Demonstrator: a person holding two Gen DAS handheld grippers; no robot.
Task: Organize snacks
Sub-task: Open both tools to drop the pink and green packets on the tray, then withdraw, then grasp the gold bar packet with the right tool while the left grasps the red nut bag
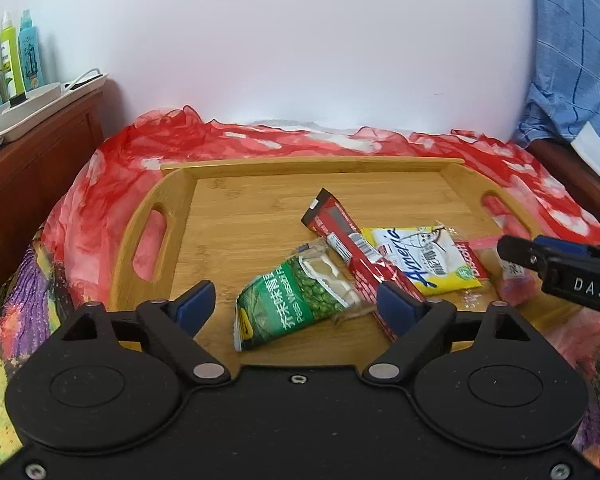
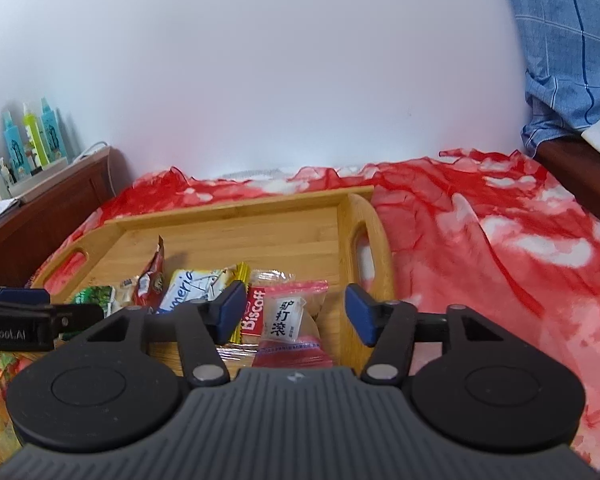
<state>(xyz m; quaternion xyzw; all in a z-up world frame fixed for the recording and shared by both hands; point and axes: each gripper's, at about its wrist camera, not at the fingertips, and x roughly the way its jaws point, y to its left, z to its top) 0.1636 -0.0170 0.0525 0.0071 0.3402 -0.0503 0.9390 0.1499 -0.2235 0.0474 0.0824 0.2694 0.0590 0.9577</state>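
From the left wrist, the left gripper (image 1: 296, 304) hangs with jaws wide over a green pea packet (image 1: 288, 308) lying flat in the wooden tray (image 1: 260, 168); a long red wrapper (image 1: 352, 256) runs from far left to near right across it, beside a yellow-and-white packet (image 1: 416, 260). The right gripper (image 1: 540, 264) reaches in from the right (jaw state unclear here). From the right wrist, the right gripper (image 2: 296, 312) is spread wide above a pink-edged sweet packet (image 2: 292, 316), upright lettering, overlapping a red biscuit packet (image 2: 254, 314); red cloth (image 2: 480, 248) surrounds the tray.
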